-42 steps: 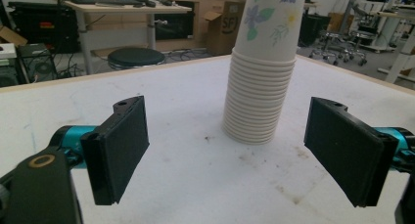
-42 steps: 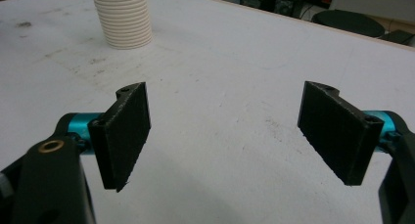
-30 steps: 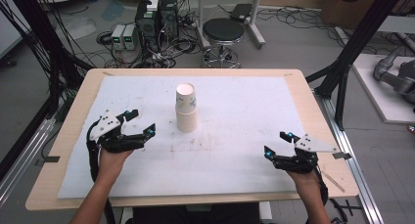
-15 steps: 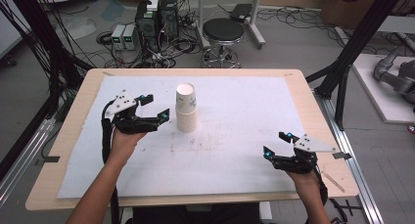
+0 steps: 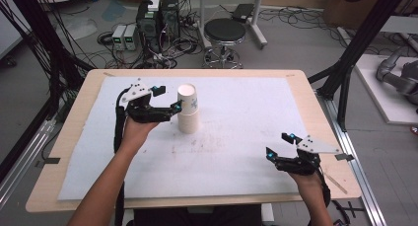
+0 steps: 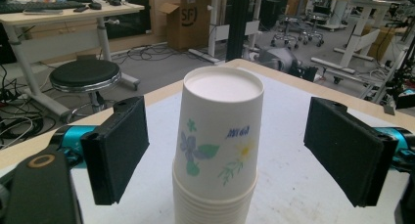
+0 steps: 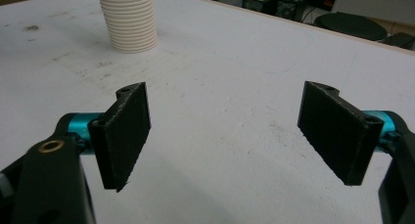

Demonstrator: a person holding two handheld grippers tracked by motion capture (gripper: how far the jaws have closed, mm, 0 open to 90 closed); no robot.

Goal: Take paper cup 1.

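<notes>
The left gripper [image 5: 167, 98] sits left of centre on the table [image 5: 74, 112], held by the left hand [image 5: 135, 130], with its jaws spread wide. In the left gripper view the gripper [image 6: 225, 150] has one jaw on each side of the cups [image 6: 218, 150], and neither touches them. The cups [image 5: 188, 109] are an upside-down stack of white paper cups; the top one has small flower prints and blue lettering. The stack stands upright on the white mat [image 5: 236, 137], a little left of centre and towards the far side, just right of the left gripper.

The right gripper [image 5: 279, 145] is near the right, near corner of the mat, well apart from the stack, its jaws also spread with nothing between them. In the right gripper view the gripper [image 7: 222, 131] hangs over bare, smudged mat, with the ribbed lower part of the cups [image 7: 128, 21] far off at upper left.
</notes>
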